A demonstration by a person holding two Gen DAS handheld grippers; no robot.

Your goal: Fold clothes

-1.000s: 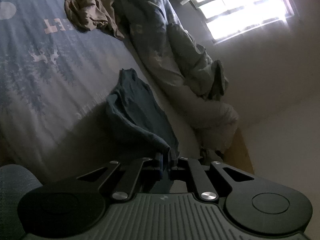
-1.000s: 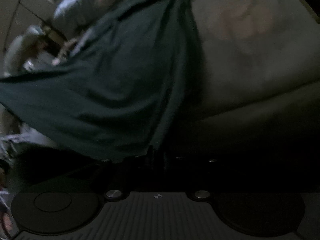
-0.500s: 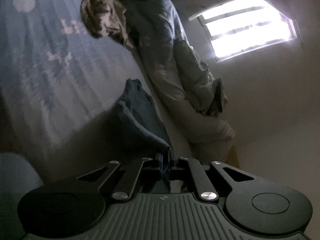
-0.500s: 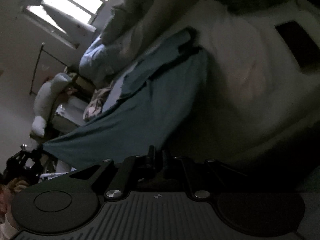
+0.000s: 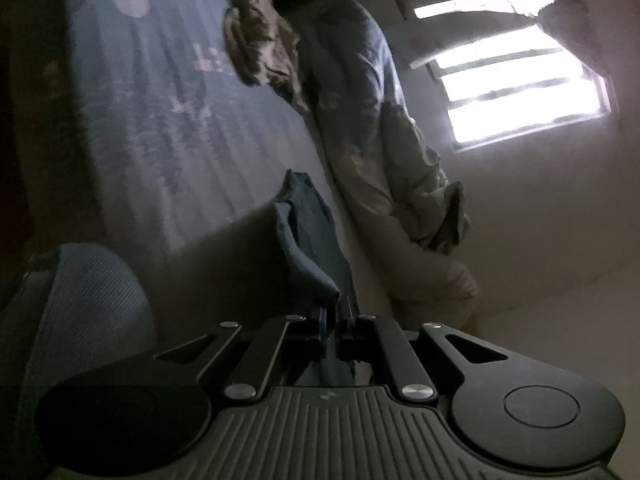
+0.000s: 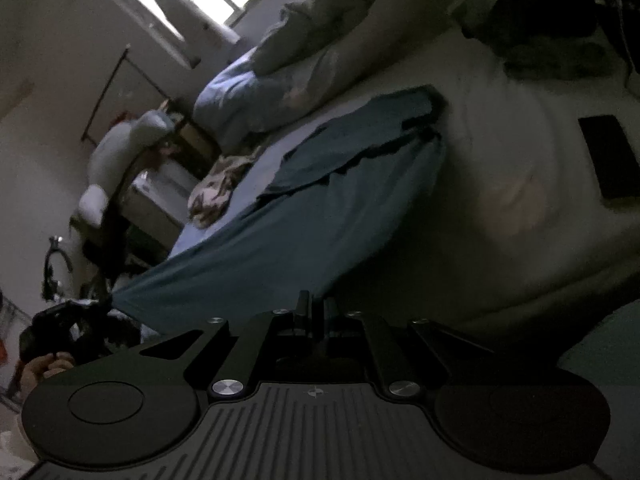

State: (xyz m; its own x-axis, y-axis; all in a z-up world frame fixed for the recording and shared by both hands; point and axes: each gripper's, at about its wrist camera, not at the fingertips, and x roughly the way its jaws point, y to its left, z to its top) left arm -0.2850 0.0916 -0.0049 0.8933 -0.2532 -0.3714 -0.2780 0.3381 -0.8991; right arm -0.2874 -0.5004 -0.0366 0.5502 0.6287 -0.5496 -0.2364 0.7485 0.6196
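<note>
Dim bedroom, light from one window (image 5: pixel 516 92) only.

Left gripper (image 5: pixel 331 322): jaws pressed together, pinching a corner of the dark teal shirt (image 5: pixel 308 232). From the pinch, cloth running away in a narrow bunched fold over the bed (image 5: pixel 132 128), far end resting on the printed blue sheet. Grey knitted sleeve (image 5: pixel 80 304) at lower left of the left wrist view, just beside the gripper body.

Right gripper (image 6: pixel 316 312): jaws drawn tight, lower edge of the same shirt (image 6: pixel 280 248) meeting the fingertips; pinch point itself too dark to see clearly, cloth appearing nipped between them. Shirt seen from this side as a wide sheet stretched between the two grippers, upper part lying flat on the bed (image 6: pixel 500 152), lower part lifted clear of it. Left gripper (image 6: pixel 70 316) visible at the far left corner of the cloth, a hand (image 6: pixel 40 368) below it.

Other items:
- crumpled tan garment (image 5: pixel 260 48) on the sheet, well apart from the shirt; same garment (image 6: pixel 212 196) in the right wrist view
- rolled duvet (image 5: pixel 372 140) along the wall side of the bed
- dark flat phone (image 6: pixel 610 156) lying on the pale sheet, well to the right of the shirt
</note>
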